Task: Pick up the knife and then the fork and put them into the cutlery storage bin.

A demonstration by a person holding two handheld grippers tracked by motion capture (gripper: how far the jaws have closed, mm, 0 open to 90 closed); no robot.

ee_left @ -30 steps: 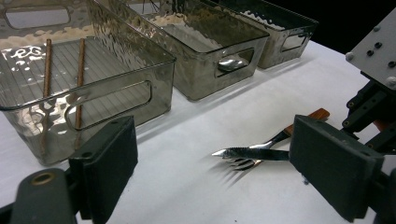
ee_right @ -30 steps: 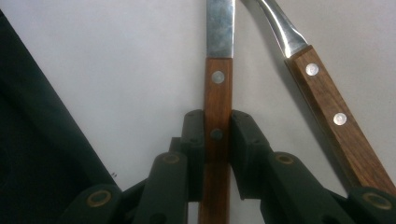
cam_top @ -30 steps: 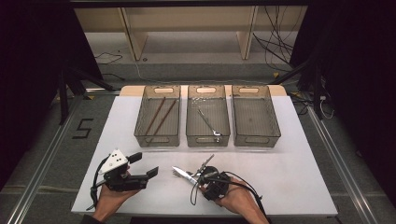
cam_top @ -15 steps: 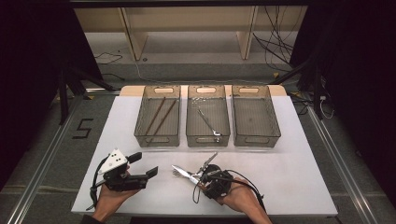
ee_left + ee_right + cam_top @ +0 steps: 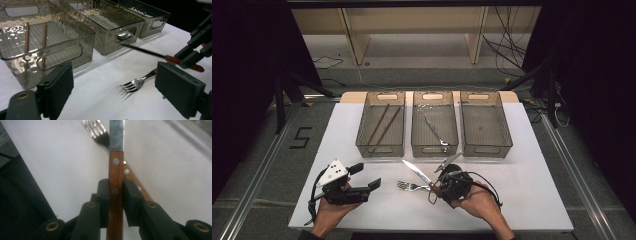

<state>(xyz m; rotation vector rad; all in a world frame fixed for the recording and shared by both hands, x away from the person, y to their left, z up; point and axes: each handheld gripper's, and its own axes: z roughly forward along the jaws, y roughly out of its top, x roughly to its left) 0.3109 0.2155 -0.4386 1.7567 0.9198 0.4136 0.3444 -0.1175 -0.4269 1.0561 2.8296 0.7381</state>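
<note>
High view: the right claw (image 5: 435, 181), held in the person's right hand (image 5: 474, 200) near the front edge of the white surface (image 5: 522, 190), pinches a knife (image 5: 417, 171) by its wooden handle, the blade pointing up and to the left, clear of the surface. A fork (image 5: 410, 186) lies flat just beside the claw, tines to the left. The left claw (image 5: 371, 186) rests low at the left, jaws spread with nothing between them. Right gripper view: both pads press the sides of the riveted handle (image 5: 115, 195), with the steel blade (image 5: 116, 135) running up past the fork's tines (image 5: 95, 127) (a second riveted wooden handle (image 5: 135, 182) lies on the surface beneath). Left gripper view: the fork (image 5: 136, 82) lies between the open jaws, farther off, and the knife's blade (image 5: 142, 50) crosses in the air toward the bins. Three clear bins stand in a row beyond: the left bin (image 5: 381, 147) holds two brown chopsticks (image 5: 382, 125), the middle bin (image 5: 435, 148) a metal utensil (image 5: 434, 131), with the right bin (image 5: 485, 148) beside it.
</note>
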